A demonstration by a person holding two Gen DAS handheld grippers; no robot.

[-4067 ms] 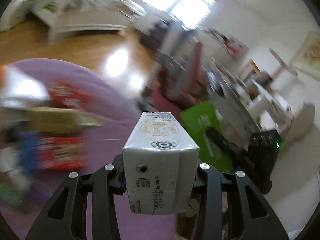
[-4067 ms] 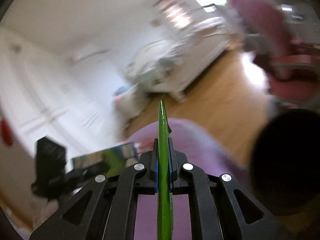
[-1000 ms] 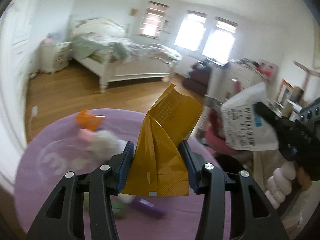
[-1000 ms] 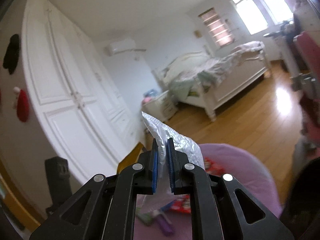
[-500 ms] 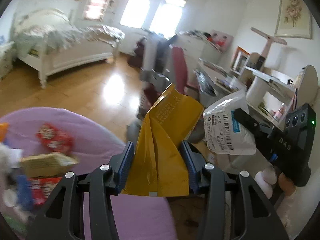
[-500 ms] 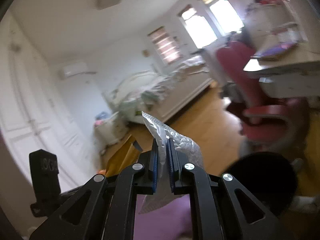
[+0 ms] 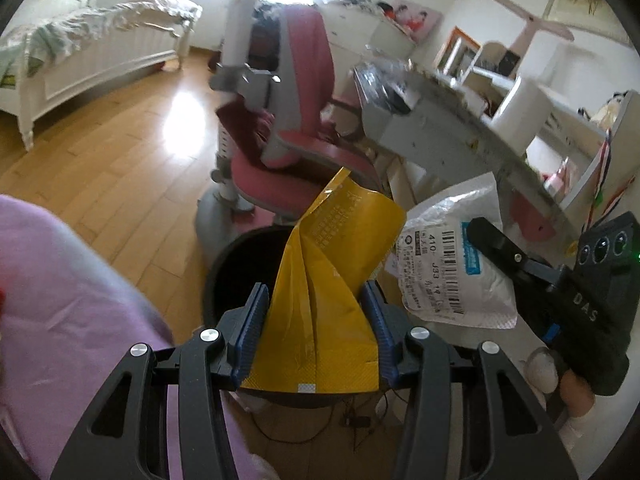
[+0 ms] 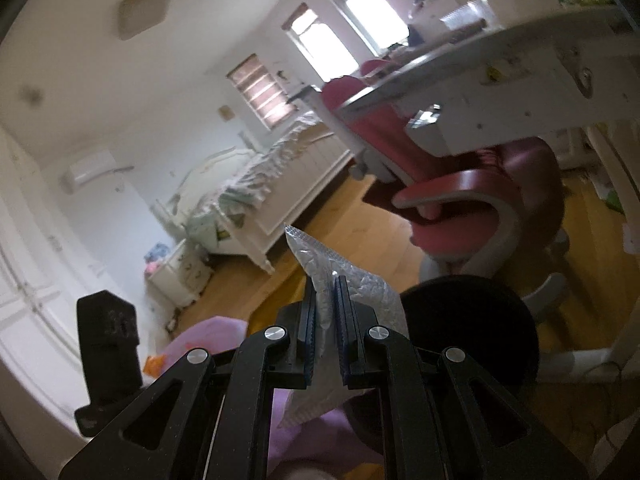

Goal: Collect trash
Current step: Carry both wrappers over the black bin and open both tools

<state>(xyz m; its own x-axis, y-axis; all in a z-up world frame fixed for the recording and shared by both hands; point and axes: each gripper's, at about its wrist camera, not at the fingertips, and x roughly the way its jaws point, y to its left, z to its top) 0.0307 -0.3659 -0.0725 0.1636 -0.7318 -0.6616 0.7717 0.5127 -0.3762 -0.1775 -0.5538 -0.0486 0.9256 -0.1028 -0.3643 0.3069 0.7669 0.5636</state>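
Observation:
My left gripper [image 7: 314, 328] is shut on a crumpled yellow foil bag [image 7: 324, 304] and holds it over the open black trash bin [image 7: 236, 264]. My right gripper [image 8: 325, 332] is shut on a silver bubble mailer [image 8: 352, 284]; in the left wrist view the mailer [image 7: 452, 264] shows its barcode label, just right of the yellow bag, with the right gripper [image 7: 496, 244] behind it. The bin also shows in the right wrist view [image 8: 468, 328], close to the right of the mailer.
A purple round table [image 7: 60, 320] lies to the left, with an orange scrap [image 8: 154, 364] on it. A pink desk chair [image 7: 288, 148] and a white desk [image 7: 440, 120] stand behind the bin. A bed [image 7: 92, 48] stands across the wooden floor.
Both grippers swung right from over the purple table to the black bin, each still holding its piece of trash. The bin now lies directly under the yellow bag.

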